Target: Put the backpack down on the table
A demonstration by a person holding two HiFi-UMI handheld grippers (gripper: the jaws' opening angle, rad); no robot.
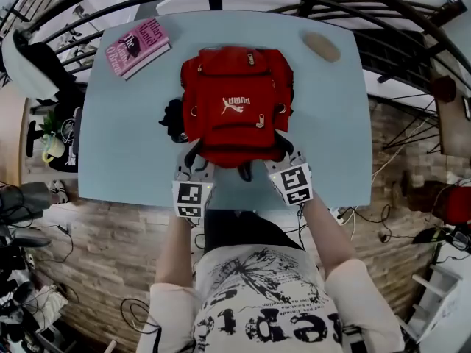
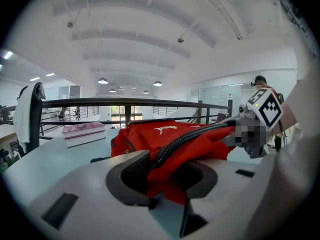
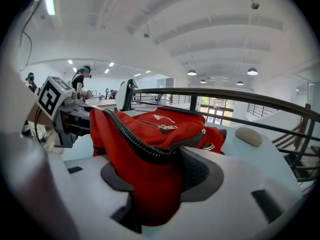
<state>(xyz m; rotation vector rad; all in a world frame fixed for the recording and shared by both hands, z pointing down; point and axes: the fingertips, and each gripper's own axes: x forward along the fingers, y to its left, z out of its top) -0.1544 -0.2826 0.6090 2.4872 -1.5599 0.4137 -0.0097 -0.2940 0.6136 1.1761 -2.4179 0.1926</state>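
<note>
Left gripper (image 1: pixel 193 169) and right gripper (image 1: pixel 288 164): at the near edge of the table (image 1: pixel 331 123), jaws parted, red fabric lying loosely between each pair. Red backpack (image 1: pixel 235 105): flat on the table's middle, near edge bunched in both jaws. Pink book (image 1: pixel 137 46): table's far left corner; tan oval case (image 1: pixel 321 46): far right.

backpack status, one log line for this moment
backpack: lying on table | left claw: fabric between jaws | right claw: fabric between jaws
</note>
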